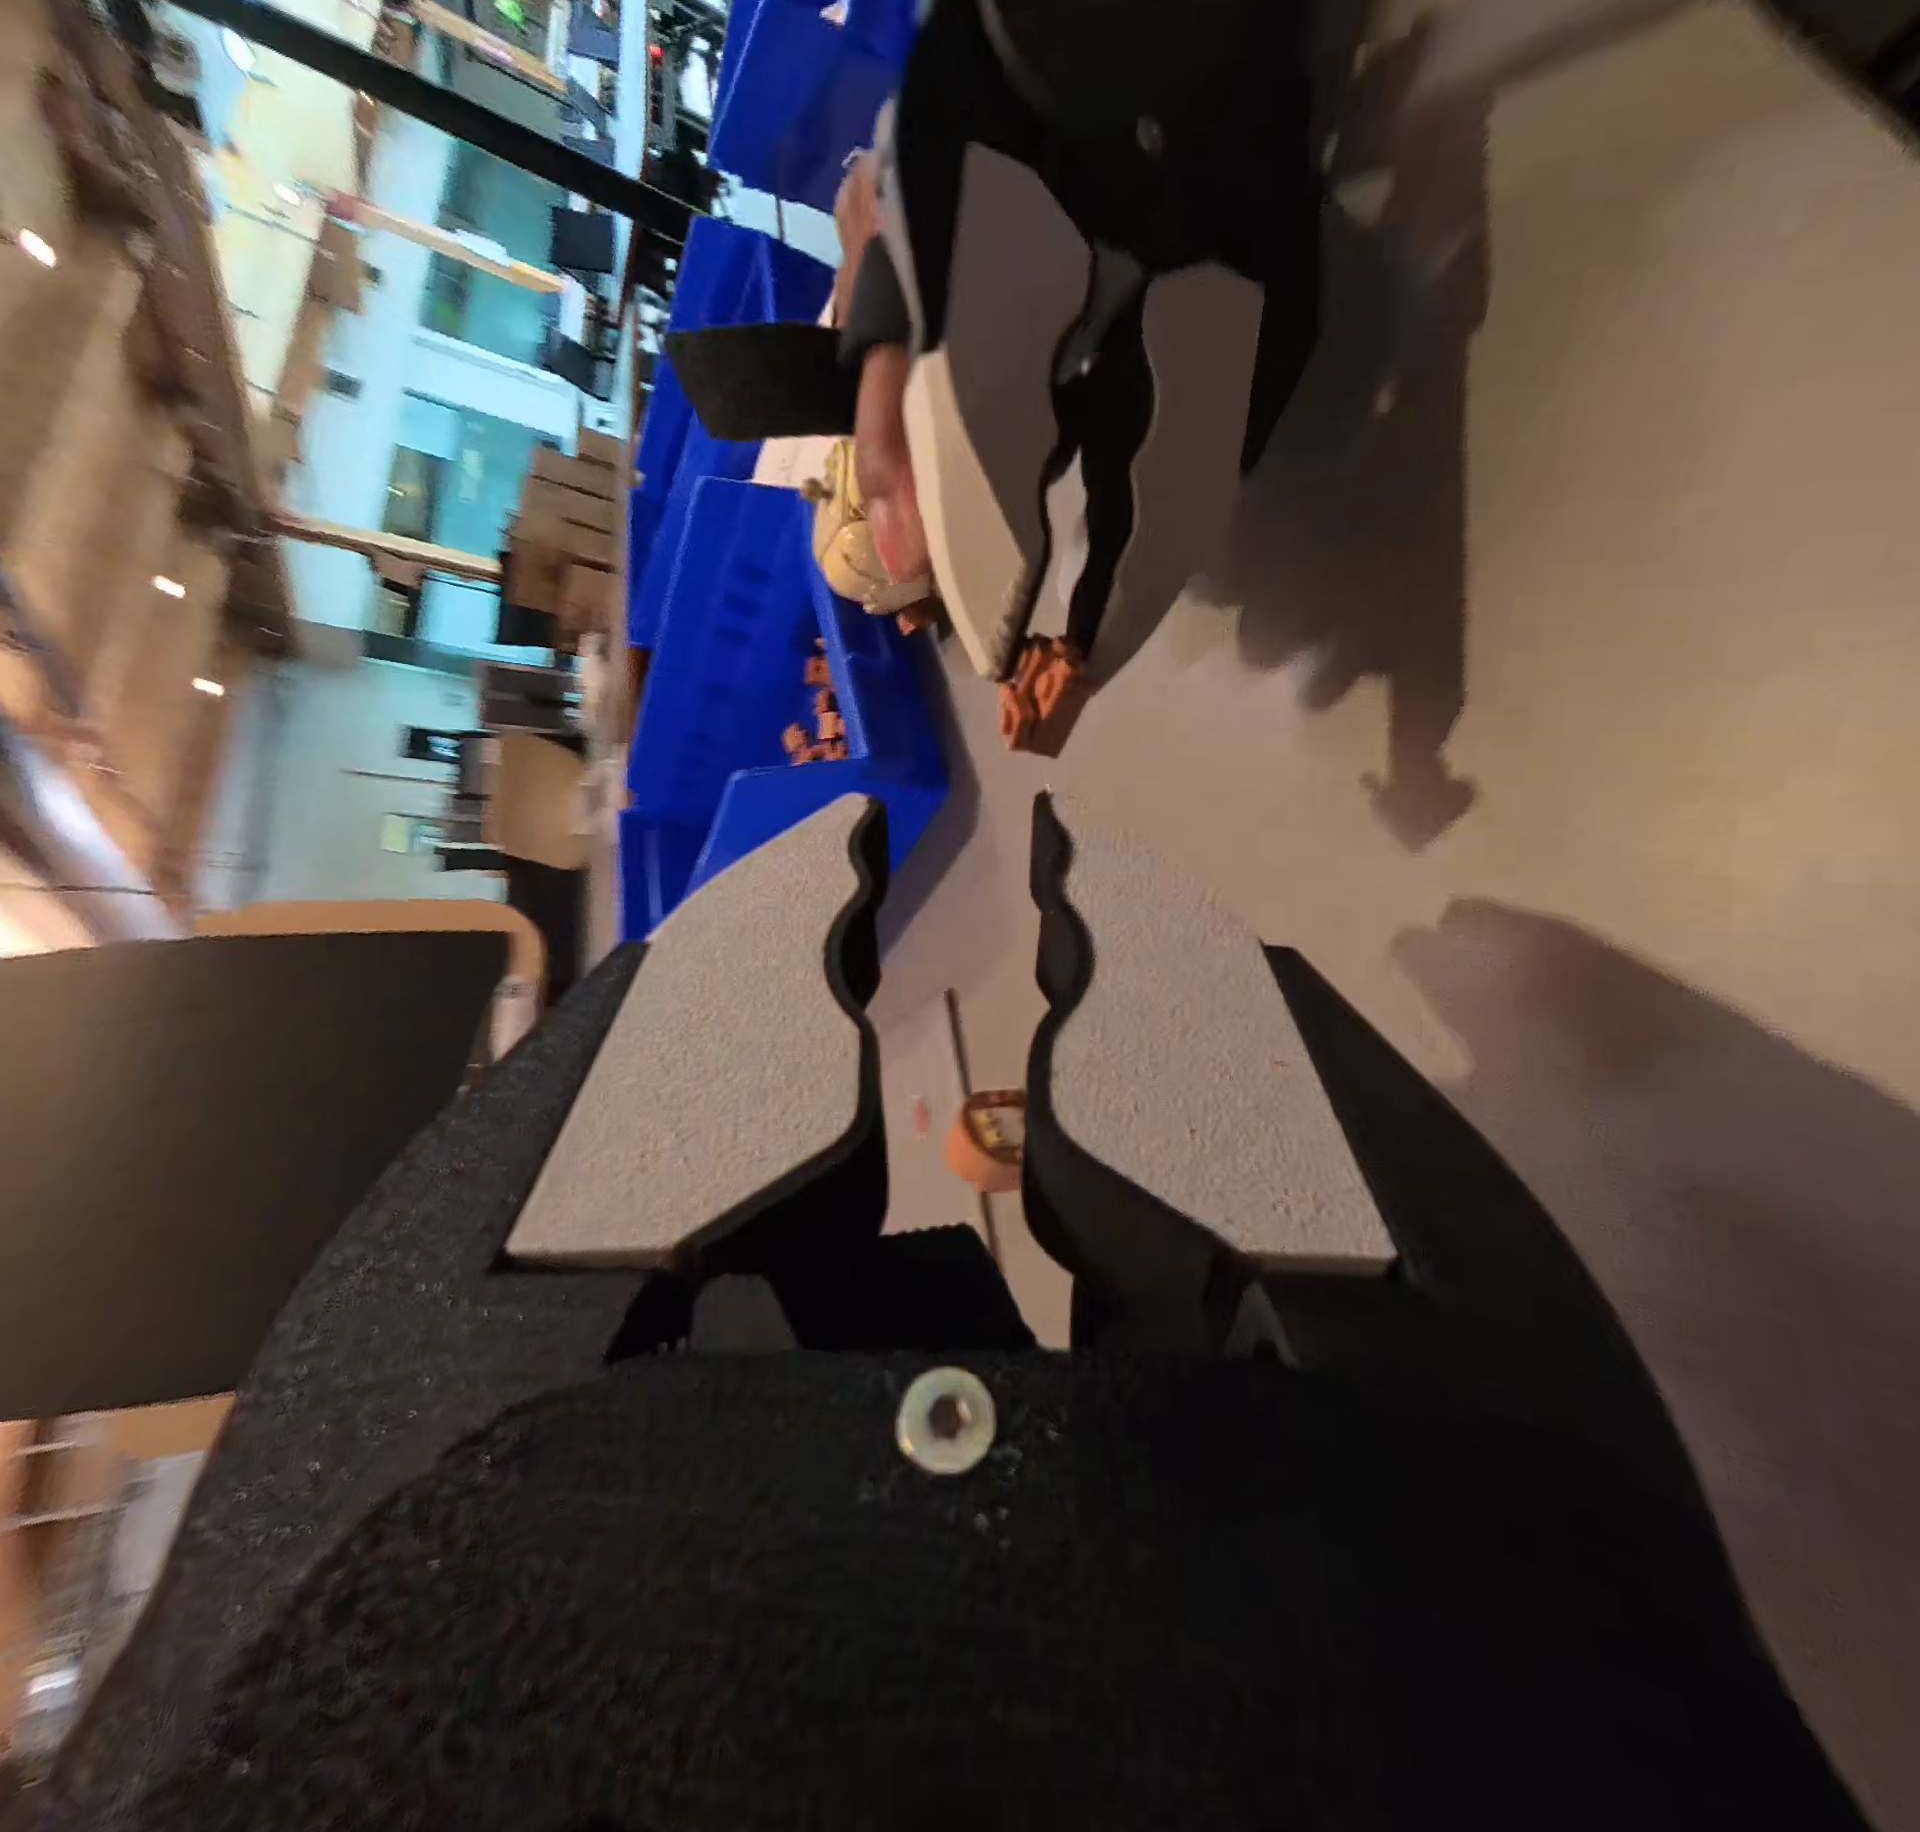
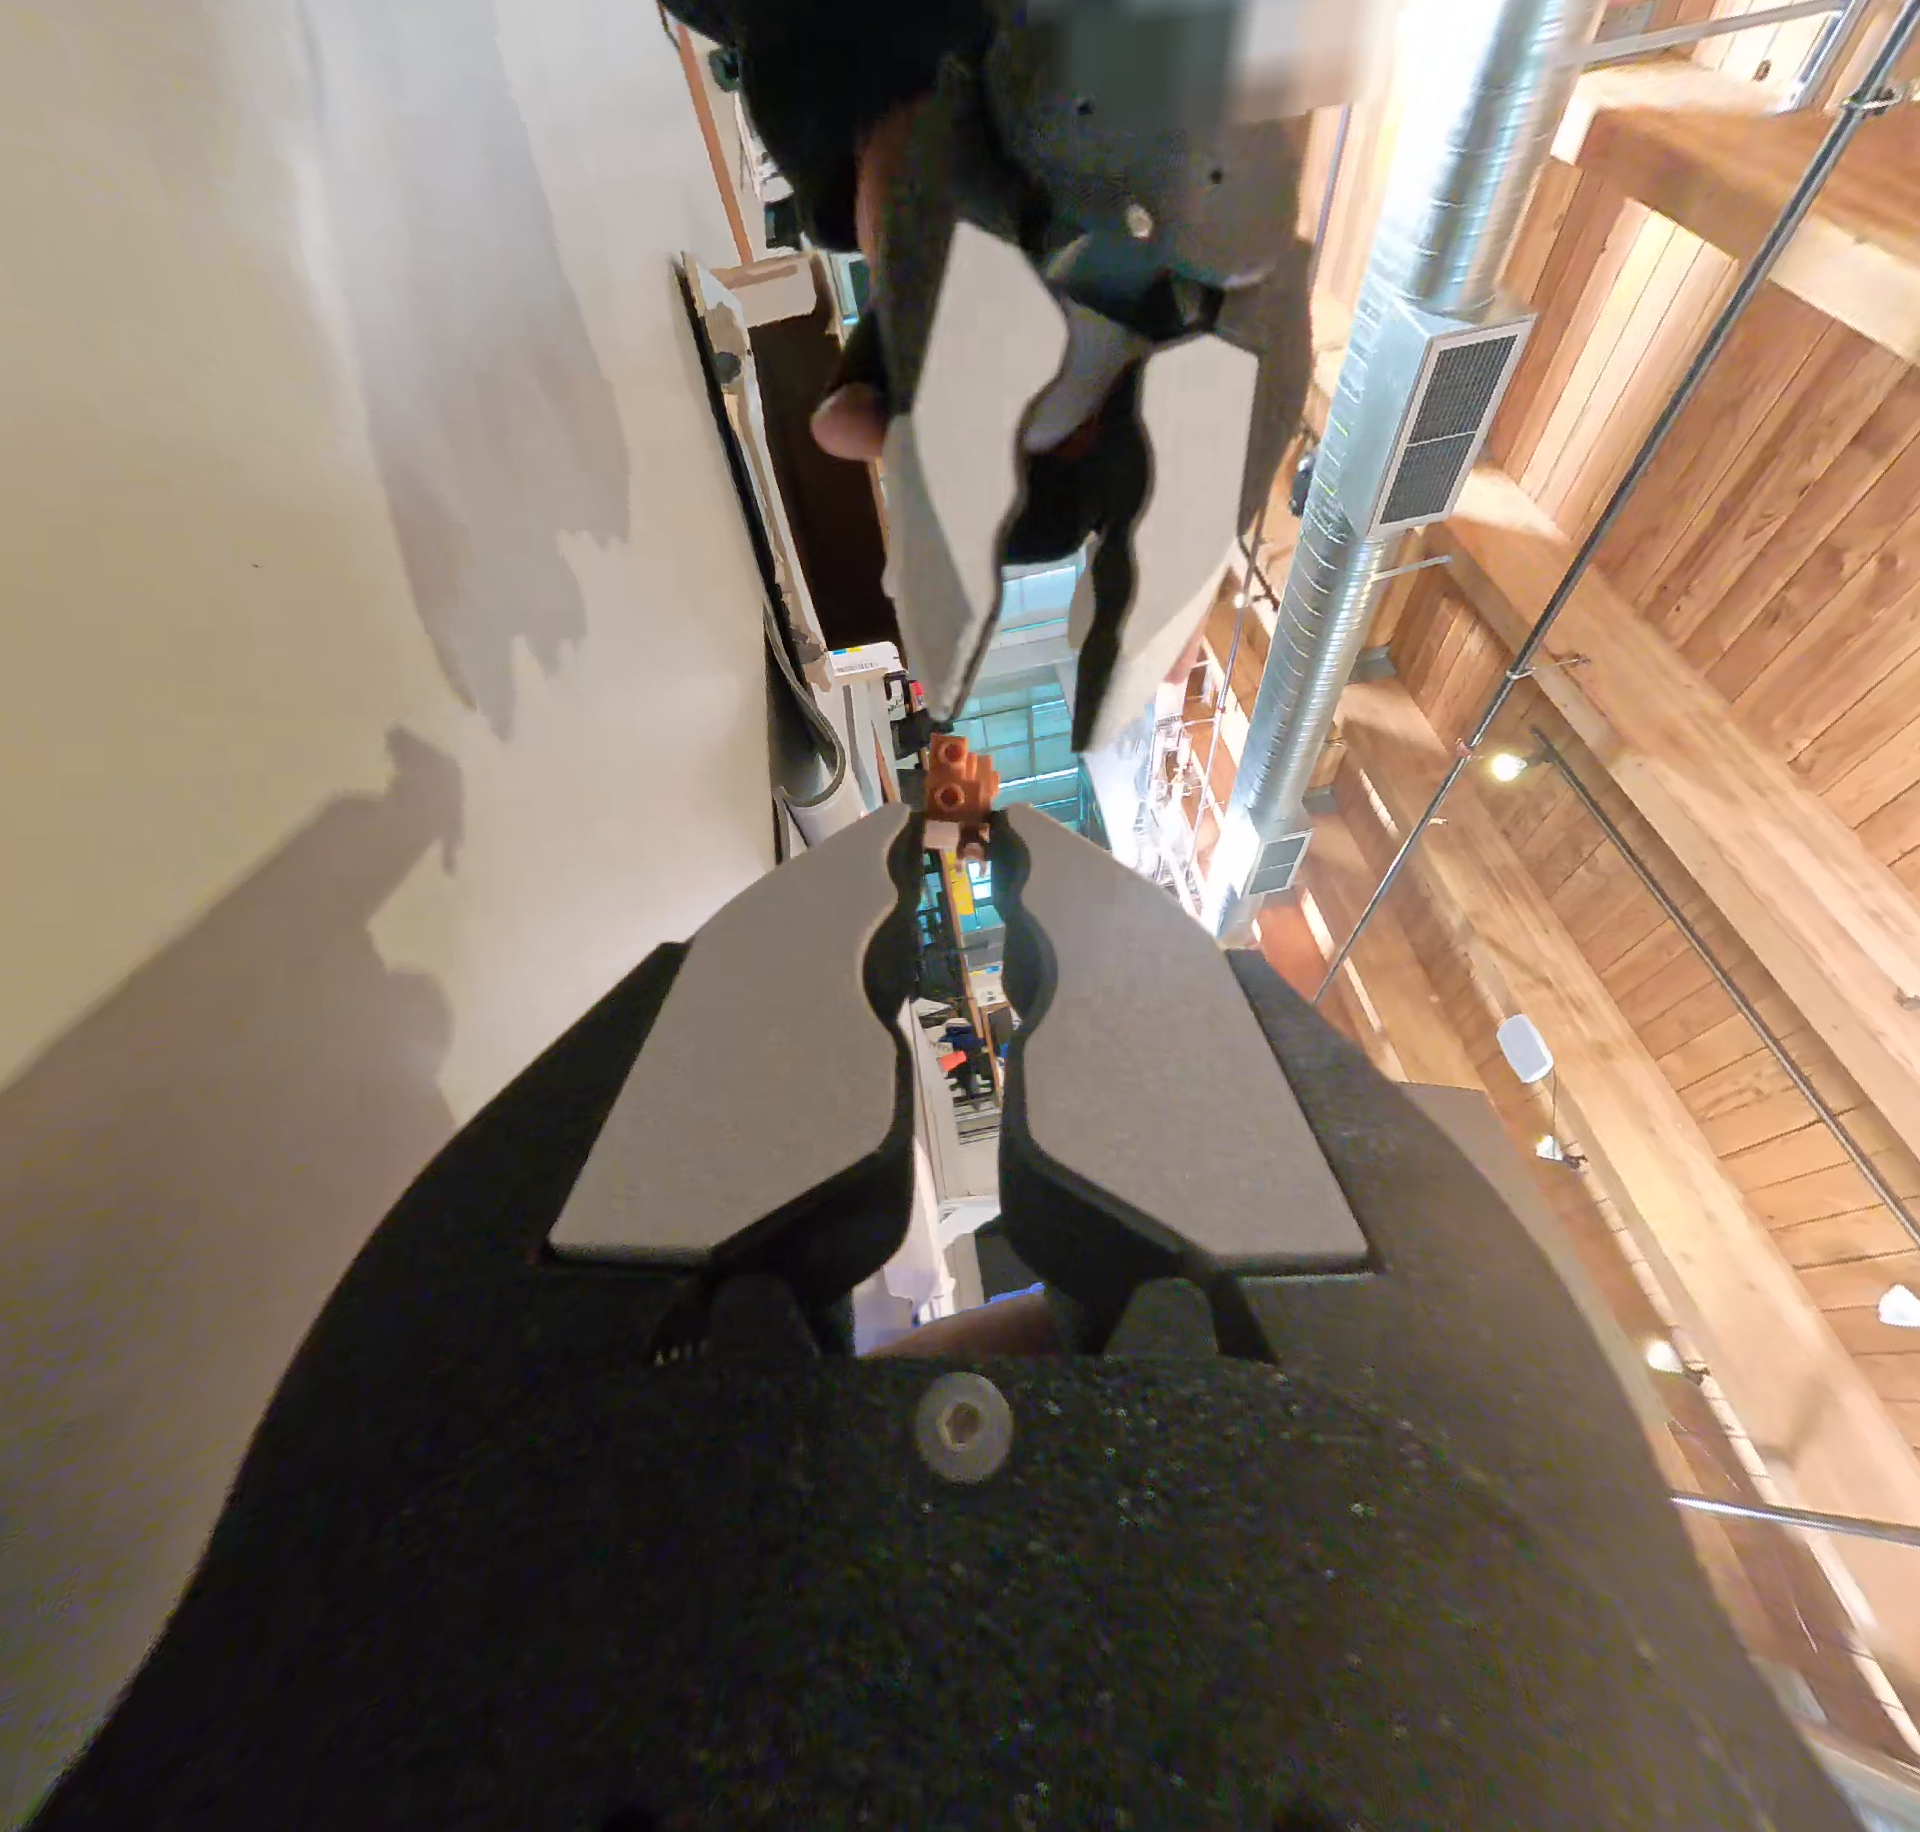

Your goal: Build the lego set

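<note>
Right gripper (image 2: 956, 826) pinches a small orange-brown studded brick assembly (image 2: 958, 785) at its fingertips, above the pale tabletop (image 1: 1558, 639). Left gripper (image 1: 961, 826), jaws spread and empty, faces it just beside; blue plastic bins (image 1: 727, 619) line the tabletop's edge.

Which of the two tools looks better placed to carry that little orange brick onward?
Probably the right tool: its fingertips pinch the orange brick assembly. The left tool stands open and empty, just short of it.
</note>
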The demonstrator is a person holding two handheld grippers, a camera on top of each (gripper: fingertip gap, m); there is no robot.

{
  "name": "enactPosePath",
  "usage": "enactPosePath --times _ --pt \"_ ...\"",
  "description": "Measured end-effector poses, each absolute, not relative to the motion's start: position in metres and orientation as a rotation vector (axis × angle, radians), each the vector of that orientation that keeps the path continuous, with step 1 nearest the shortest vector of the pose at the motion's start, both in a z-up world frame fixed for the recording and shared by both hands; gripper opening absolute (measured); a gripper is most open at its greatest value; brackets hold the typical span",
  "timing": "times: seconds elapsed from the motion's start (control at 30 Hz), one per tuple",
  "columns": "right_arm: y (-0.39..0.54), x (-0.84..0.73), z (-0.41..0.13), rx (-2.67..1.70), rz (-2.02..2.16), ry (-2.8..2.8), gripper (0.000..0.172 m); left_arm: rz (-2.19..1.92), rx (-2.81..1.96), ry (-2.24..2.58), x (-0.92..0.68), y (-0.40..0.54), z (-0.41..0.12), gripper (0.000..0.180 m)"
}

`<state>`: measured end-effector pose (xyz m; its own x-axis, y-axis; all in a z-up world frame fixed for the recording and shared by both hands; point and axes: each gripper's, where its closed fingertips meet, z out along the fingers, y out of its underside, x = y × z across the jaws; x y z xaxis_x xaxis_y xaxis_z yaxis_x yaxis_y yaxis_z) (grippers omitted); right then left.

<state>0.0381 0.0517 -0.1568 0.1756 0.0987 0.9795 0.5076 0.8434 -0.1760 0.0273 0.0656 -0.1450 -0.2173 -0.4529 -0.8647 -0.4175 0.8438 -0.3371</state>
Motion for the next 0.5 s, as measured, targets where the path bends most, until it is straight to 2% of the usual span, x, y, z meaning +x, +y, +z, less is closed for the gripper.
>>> enactPosePath --times 0.4,0.5 --pt "0.051 0.037 -0.158 -0.54 -0.297 -1.383 0.011 0.264 -0.366 1.778 0.043 0.062 -0.159 0.027" --pt "0.05 0.037 -0.158 -0.541 -0.295 -1.386 0.011 0.297 -0.341 1.785 0.046 0.062 -0.162 0.015"
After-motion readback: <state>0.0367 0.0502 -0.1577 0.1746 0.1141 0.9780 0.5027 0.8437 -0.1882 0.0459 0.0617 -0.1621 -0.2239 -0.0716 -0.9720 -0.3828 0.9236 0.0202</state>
